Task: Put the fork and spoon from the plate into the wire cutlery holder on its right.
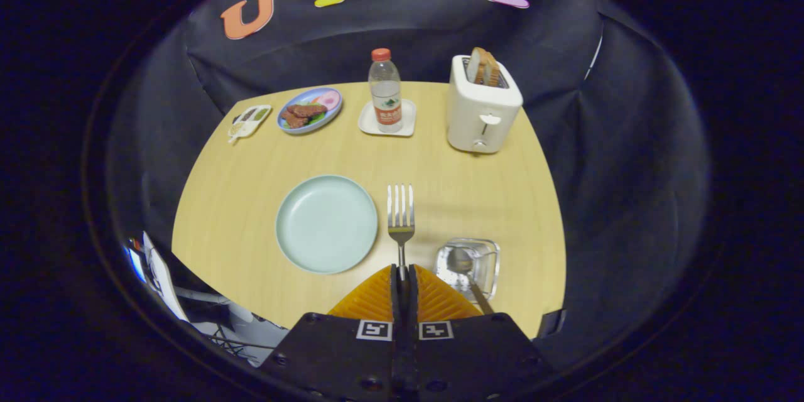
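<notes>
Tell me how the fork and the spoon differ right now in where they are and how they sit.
The silver metal fork is clamped by its handle in the gripper, jaws shut on it, tines pointing ahead above the wooden table. The silver metal spoon already stands in the wire cutlery holder, bowl down, handle leaning out. The fork lies between the pale green plate and the holder. Both are off the plate.
</notes>
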Available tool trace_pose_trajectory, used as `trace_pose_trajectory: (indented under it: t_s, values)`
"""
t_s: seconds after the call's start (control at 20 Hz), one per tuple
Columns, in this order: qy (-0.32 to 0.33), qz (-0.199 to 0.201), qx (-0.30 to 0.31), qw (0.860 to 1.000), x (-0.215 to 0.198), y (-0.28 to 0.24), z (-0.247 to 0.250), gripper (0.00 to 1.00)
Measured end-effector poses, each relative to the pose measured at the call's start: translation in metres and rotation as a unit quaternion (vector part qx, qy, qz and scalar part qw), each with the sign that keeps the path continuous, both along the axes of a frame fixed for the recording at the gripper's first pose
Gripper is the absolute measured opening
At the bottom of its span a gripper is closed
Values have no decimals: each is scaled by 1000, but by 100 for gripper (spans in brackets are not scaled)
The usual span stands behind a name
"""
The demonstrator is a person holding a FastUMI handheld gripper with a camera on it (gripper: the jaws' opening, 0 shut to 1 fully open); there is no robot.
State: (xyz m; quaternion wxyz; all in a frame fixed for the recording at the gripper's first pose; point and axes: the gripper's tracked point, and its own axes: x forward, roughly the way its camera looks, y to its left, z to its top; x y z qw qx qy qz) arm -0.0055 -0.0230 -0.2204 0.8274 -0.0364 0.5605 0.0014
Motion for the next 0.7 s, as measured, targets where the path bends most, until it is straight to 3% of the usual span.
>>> trace_pose_trajectory:
  t_s: [0.2,0.45,0.7]
  values:
    - [66,-11,-2,998,-16,-42,1,1]
    - [157,-32,32,987,-39,-53,-17,1]
    - [199,-62,36,977,-39,-65,-33,1]
